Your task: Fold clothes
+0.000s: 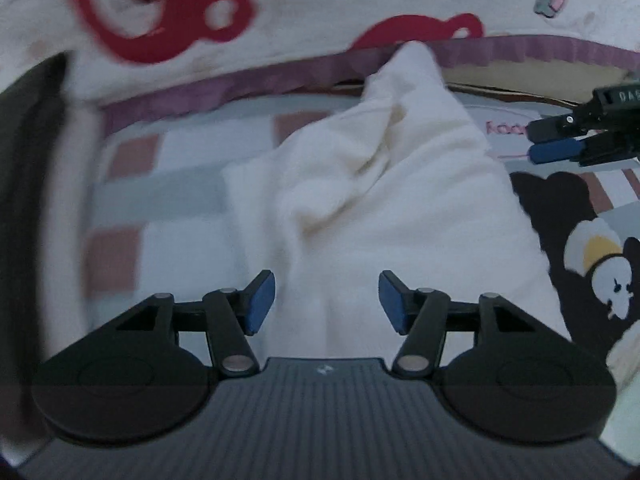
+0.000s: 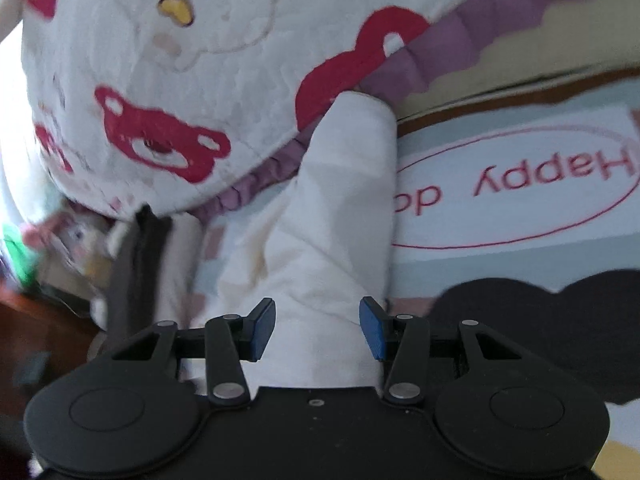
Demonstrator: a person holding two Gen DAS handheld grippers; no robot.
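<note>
Patterned bedsheet (image 1: 168,204) under cream garment (image 1: 400,208): soft, limp, light. Grab hem edges. Left gripper (image 1: 326,300) and right gripper (image 2: 317,328) both open, nothing held.

Bear-print quilt (image 2: 168,92) over a "Happy" sheet (image 2: 520,200), seemingly.

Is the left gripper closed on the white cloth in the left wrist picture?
No, the left gripper has its blue pads wide apart, and the white cloth lies loose between and beyond them.

Cream garment (image 1: 384,200), white blanket (image 1: 280,4) with seemingly red bears
</note>
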